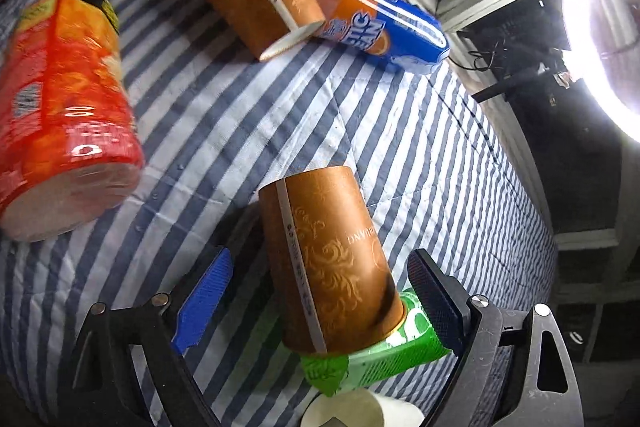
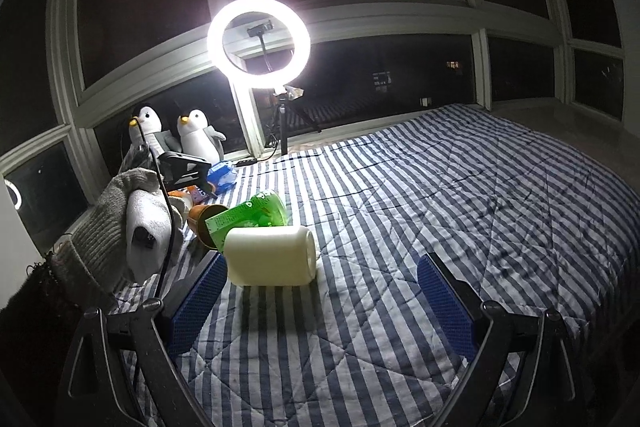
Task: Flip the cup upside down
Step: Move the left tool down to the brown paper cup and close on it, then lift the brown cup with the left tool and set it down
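Between the spread fingers of the left gripper (image 1: 316, 301) a brown cup (image 1: 326, 259) is framed, ungripped, leaning on a green packet (image 1: 384, 351) on the striped bed (image 1: 240, 115). Closing on it is judged next. Farther off, the right gripper (image 2: 320, 301) is held wide open.

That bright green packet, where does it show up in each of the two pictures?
Left wrist view: the green packet sits bottom centre, between the open left gripper fingers, with a brown cup in front of it.
Right wrist view: green packet left of centre, behind the white cup.
Shared landmark: ring light.
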`<move>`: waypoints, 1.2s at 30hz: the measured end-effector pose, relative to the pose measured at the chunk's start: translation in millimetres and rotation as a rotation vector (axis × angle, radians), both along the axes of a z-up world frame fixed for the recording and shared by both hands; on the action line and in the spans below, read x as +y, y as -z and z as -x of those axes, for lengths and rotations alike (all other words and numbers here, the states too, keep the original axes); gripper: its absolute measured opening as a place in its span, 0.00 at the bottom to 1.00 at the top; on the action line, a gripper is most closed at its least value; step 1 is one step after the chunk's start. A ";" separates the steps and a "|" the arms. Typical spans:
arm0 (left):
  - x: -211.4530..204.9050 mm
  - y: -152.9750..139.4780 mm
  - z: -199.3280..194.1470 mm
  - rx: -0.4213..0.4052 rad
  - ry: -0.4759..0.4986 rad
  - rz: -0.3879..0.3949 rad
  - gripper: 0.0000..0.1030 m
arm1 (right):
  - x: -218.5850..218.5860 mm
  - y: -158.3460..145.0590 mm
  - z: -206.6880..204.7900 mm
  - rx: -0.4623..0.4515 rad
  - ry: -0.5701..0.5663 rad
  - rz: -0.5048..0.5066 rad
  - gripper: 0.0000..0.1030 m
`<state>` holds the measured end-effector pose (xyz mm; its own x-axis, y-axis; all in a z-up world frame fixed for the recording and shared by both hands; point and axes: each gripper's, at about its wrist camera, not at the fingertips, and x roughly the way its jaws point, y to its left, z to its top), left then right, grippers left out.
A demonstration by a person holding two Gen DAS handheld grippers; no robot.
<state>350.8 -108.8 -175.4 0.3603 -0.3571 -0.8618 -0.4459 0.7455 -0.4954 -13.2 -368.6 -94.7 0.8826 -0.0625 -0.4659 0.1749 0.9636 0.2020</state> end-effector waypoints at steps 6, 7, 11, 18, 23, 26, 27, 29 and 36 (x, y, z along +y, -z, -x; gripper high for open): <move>-4.3 17.8 -13.3 0.030 0.021 0.069 0.71 | -2.0 6.3 -3.3 0.016 0.005 -0.008 0.91; -4.1 22.3 -14.2 0.043 0.017 0.092 0.69 | -2.4 6.6 -3.7 0.016 0.006 -0.009 0.91; -3.8 23.0 -13.1 0.030 0.005 0.104 0.67 | -3.6 7.4 -4.7 0.016 0.010 -0.002 0.91; 11.8 -4.3 8.0 -0.036 0.013 0.083 0.67 | -0.5 8.4 -4.7 0.017 0.001 -0.004 0.91; 19.1 -24.8 12.6 -0.072 0.021 0.070 0.67 | 6.3 6.7 -3.4 0.011 -0.013 -0.002 0.91; 18.6 -35.9 9.2 -0.082 0.048 0.081 0.67 | 9.1 4.2 -0.4 0.005 -0.018 0.006 0.91; 18.0 -40.0 9.5 -0.090 0.049 0.070 0.67 | 9.5 3.4 0.6 0.003 -0.018 0.007 0.91; 18.4 -55.9 15.7 -0.123 0.081 0.030 0.67 | 9.0 1.5 2.9 0.000 -0.015 0.003 0.91; 18.5 -91.5 75.6 -0.198 0.291 -0.103 0.67 | 10.1 -0.6 8.3 -0.008 -0.017 -0.010 0.91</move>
